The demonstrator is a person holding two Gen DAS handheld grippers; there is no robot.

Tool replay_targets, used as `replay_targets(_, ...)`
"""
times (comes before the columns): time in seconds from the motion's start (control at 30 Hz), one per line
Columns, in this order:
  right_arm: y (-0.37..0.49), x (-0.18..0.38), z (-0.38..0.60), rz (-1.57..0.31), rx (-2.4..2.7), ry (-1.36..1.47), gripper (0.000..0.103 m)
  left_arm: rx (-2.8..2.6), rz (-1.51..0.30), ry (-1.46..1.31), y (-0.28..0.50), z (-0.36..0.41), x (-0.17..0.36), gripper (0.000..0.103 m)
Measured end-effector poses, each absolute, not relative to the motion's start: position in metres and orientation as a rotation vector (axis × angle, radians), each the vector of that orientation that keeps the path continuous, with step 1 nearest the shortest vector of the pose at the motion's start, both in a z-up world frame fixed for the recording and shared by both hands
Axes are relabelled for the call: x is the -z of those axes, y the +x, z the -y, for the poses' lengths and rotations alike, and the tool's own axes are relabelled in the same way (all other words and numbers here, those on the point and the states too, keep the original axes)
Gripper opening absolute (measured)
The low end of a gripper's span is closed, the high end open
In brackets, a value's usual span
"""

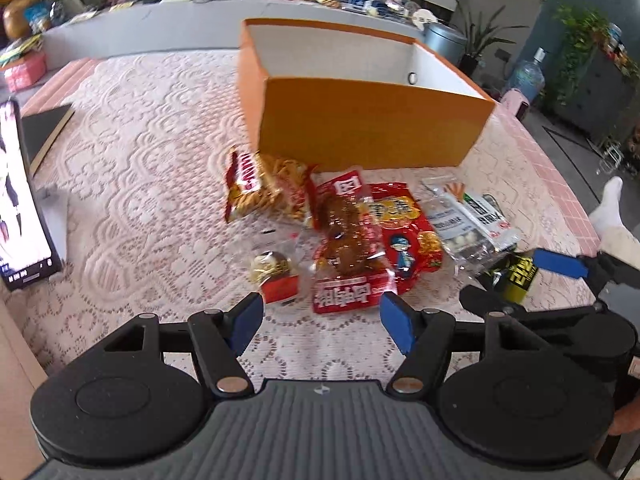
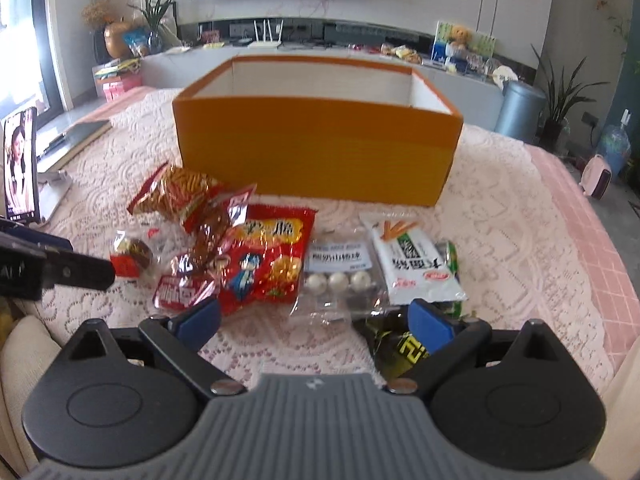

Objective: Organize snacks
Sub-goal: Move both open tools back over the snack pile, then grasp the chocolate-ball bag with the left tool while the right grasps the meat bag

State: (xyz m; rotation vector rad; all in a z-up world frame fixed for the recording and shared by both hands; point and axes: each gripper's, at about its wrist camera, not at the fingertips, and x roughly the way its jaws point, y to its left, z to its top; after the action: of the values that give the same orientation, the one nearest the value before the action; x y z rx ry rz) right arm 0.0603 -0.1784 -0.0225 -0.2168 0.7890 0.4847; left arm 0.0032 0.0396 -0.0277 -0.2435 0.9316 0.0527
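Snacks, crinkly foil & clear plastic packs on lace cloth, rectangular orange cardboard box behind, both tongs spread, nothing gripped

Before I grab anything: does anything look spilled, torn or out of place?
Nothing spilled or torn. The snack packets lie overlapping on the lace tablecloth in front of the orange box; none shows inside it.
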Motion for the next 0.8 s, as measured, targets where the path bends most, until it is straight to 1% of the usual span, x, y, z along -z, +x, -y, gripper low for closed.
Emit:
replay_targets(0.37, 0.073, 0.027, 0.176, -0.832, -0.494, -0.177, 0.097, -0.055, -0.956, -0.236, 0.024, -0.050, 0.042, 0.079)
replay_targets(0.6, 0.077, 0.027, 0.172, -0.823, -0.513, -0.173, 0.091, -0.132, -0.969, -0.261, 0.046, -0.056, 0.055, 0.078)
replay_targets(0.73, 0.081, 0.028, 0.169, -0.818, -0.528, -0.167, 0.089, -0.153, -0.999, -0.278, 0.054, -0.057, 0.068, 0.075)
replay_targets(0.77, 0.082, 0.028, 0.168, -0.816, -0.532, -0.162, 0.089, -0.153, -1.004, -0.279, 0.055, -0.057, 0.071, 0.073)
replay_targets(0.8, 0.082, 0.028, 0.168, -0.811, -0.535, -0.161, 0.086, -0.151, -1.007, -0.278, 0.055, -0.057, 0.072, 0.069)
